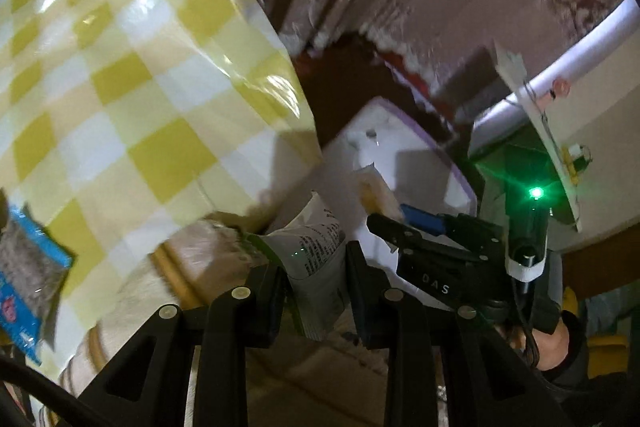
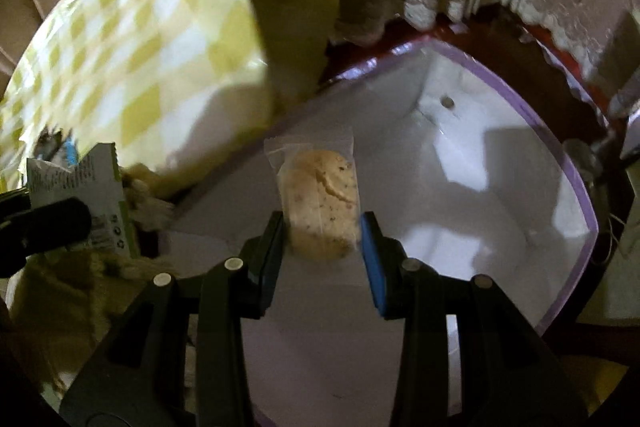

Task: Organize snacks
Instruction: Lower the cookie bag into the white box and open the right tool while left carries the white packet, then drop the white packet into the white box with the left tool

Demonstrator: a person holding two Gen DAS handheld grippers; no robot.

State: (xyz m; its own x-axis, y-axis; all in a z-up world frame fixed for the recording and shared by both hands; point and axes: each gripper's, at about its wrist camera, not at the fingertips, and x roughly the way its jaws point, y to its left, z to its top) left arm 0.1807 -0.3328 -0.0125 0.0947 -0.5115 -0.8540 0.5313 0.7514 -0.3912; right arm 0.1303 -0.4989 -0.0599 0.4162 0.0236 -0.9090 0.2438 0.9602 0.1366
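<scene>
1. Holding a wrapped cookie (image 2: 322, 203), the right gripper (image 2: 322, 239) is closing its two pads on the sides of the clear wrapper, and the cookie is hanging over the inside of the white box (image 2: 500, 227) with the lilac rim.
2. The left gripper (image 1: 316, 267) is clamping a white snack packet (image 1: 316, 251) with small printed text and a green edge; this packet is hanging beside the box, not yet over it, near the yellow checked bag (image 1: 140, 75).
3. The box is looking empty where its floor shows, so both snacks are probably going there.
4. To do this step well, the person is better lowering the cookie close to the box floor before opening the pads, because a drop from high may break it.
5. The left packet is needing to pass over the rim first; the two grippers are near each other, so releasing one after the other is the safer way.
6. A blue snack pack (image 1: 24, 279) is lying at the edge of the left wrist view, probably waiting its turn.
</scene>
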